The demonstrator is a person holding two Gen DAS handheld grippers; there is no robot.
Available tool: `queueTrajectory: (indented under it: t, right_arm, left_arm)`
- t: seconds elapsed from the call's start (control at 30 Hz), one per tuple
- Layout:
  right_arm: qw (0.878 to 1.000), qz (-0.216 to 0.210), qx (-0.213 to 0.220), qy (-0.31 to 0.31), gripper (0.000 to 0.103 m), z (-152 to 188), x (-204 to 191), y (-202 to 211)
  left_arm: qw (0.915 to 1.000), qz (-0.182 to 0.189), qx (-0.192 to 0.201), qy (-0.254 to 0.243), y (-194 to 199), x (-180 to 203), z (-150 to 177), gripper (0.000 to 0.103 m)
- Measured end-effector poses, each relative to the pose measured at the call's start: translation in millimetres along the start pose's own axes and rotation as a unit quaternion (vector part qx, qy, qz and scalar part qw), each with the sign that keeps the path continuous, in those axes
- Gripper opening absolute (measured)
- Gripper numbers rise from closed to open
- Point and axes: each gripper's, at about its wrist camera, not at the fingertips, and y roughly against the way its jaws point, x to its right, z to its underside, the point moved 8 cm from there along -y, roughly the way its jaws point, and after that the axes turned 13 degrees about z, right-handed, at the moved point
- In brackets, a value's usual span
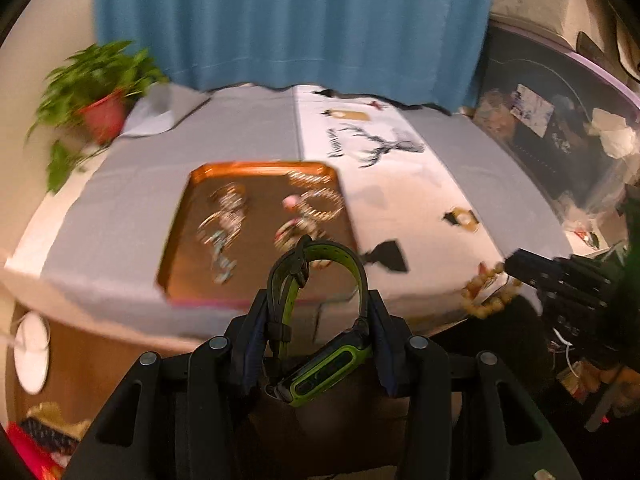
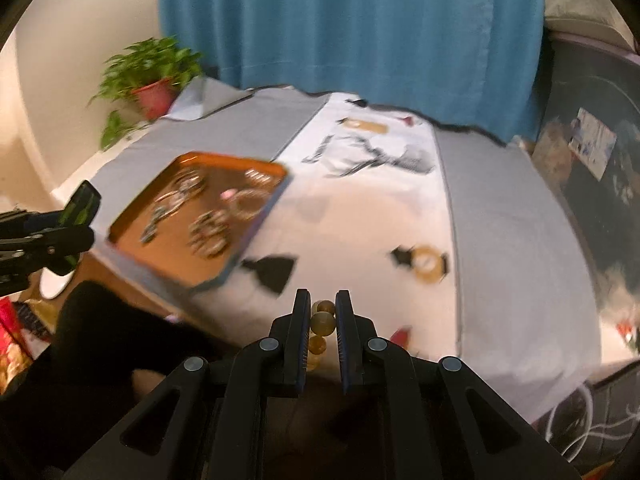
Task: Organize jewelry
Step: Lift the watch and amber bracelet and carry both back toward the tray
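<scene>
Wristband (image 1: 320, 320), tray (image 1: 176, 248), potted plant (image 1: 96, 92)

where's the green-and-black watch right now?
Left wrist view, bottom centre: the green-and-black watch is clamped in the left tool, held in front of the orange tray, not in it.

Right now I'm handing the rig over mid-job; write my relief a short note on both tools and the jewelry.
Left tool: shut on the green-and-black watch, short of the table edge.
Right tool: shut on the amber bead bracelet, beads dangling, over the near tablecloth.
Orange tray: on the cloth, already holding several bracelets, blurred.
Done: both pieces picked up.
Left: likely set both in the tray.
</scene>
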Motion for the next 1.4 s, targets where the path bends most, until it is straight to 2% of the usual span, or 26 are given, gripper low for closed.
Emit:
queueTrajectory:
  t: [0.13,0.43,0.8,1.4]
  right_arm:
    - [1.000,-0.016,0.007,0.017,0.013,21,-27,26]
    - [0.998,-0.039,-0.010,0.051,0.013,49,-65,40]
    - [0.996,-0.050,-0.023,0.069,0.013,56,-84,36]
    - [0.995,-0.046,-0.030,0.084,0.013,55,-92,25]
  left_arm:
    - [0.9995,-0.024,0.009,0.018,20,-18,30,0.042]
    - [0.9994,-0.017,-0.002,0.029,25,-25,65,0.042]
    - [0.9995,-0.010,-0.014,0.026,17,-26,70,0.043]
    - [0.9991,-0.003,-0.026,0.034,6,-35,72,0.043]
